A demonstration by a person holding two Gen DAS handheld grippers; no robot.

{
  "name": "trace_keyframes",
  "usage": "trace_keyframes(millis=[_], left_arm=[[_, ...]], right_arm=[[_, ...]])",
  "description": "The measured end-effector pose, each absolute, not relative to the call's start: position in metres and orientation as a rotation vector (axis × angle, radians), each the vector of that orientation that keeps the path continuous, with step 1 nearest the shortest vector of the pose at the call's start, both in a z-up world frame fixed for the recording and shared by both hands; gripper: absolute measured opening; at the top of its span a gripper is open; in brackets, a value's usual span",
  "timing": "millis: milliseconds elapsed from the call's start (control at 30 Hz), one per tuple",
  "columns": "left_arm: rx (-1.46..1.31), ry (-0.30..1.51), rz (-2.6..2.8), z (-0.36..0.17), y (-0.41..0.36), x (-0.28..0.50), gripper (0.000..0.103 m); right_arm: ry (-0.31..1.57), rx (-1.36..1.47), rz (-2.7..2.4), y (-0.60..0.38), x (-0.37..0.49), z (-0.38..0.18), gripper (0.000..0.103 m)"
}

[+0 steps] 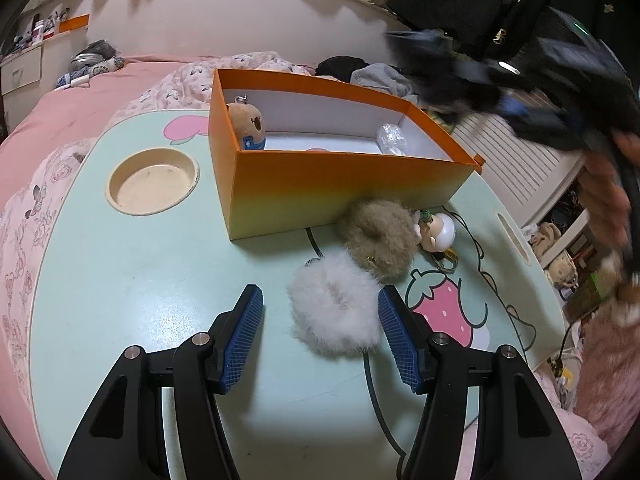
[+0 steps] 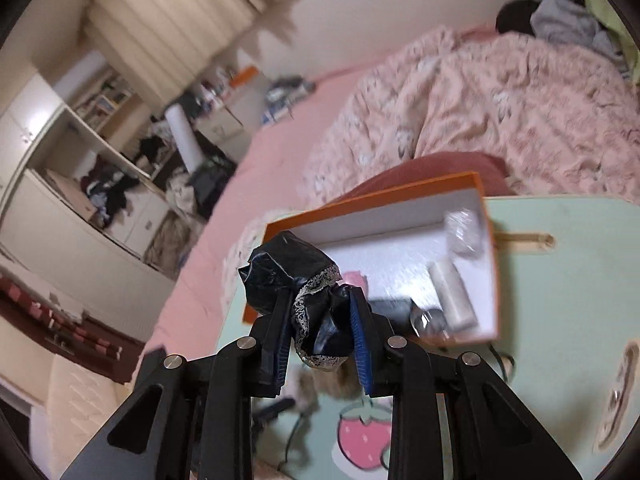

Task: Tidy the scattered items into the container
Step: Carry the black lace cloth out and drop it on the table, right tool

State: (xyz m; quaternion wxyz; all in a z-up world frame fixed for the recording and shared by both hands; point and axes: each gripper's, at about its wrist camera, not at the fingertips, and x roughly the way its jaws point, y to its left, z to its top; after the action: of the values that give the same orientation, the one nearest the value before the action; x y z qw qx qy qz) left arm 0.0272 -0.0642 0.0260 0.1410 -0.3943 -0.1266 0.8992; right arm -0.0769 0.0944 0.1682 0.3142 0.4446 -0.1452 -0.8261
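Note:
An orange box point(image 1: 344, 184) with a white inside stands on the mint lap table point(image 1: 140, 280). It holds a brown plush keychain point(image 1: 248, 124) and a clear wrapped item point(image 1: 390, 138). A white fluffy scrunchie point(image 1: 334, 306) lies between the fingers of my open left gripper point(image 1: 320, 316). A tan fluffy scrunchie point(image 1: 378, 232) and a small white figure keychain point(image 1: 438, 232) lie against the box front. My right gripper point(image 2: 320, 320) is shut on a black lace-trimmed scrunchie point(image 2: 296, 280), held above the box point(image 2: 490, 264); it shows blurred in the left wrist view point(image 1: 480, 80).
A round cup recess point(image 1: 152, 182) sits in the table at left. A dark cable point(image 1: 372, 380) runs across the table under the scrunchies. The box also holds a white tube point(image 2: 454, 296) and a dark item point(image 2: 390, 306). Pink bedding point(image 2: 500, 120) surrounds the table.

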Motion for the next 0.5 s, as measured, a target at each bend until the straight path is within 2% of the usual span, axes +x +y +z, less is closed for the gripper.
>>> trace_keyframes(millis=[167,267,367,433,467,500], left_arm=[[-1.139,-0.371,2.604,0.027,-0.063,0.026,0.061],[-1.139,-0.364,2.607,0.027,-0.062,0.027,0.061],[-1.137,-0.361,2.605,0.028,-0.061,0.028,0.061],[-1.136,-0.364,2.605,0.03,-0.061,0.028,0.061],[-1.135,-0.366,2.606,0.03,-0.062,0.028,0.061],[-1.133,-0.37,2.607,0.031,-0.063,0.028,0.061]], right_arm=[[-0.355,1.158,-2.284,0.122,-0.03,0.136,0.027],[-0.275,1.174,-2.391,0.126,-0.013,0.115,0.027],[-0.218,1.157,-2.416,0.121,-0.005,0.098,0.032],[-0.209,1.123,-2.45,0.118,-0.004,0.09,0.049],[-0.227,1.099,-2.466,0.118,-0.003,0.089,0.064],[-0.256,1.061,-2.475,0.119,-0.001,0.089,0.068]])
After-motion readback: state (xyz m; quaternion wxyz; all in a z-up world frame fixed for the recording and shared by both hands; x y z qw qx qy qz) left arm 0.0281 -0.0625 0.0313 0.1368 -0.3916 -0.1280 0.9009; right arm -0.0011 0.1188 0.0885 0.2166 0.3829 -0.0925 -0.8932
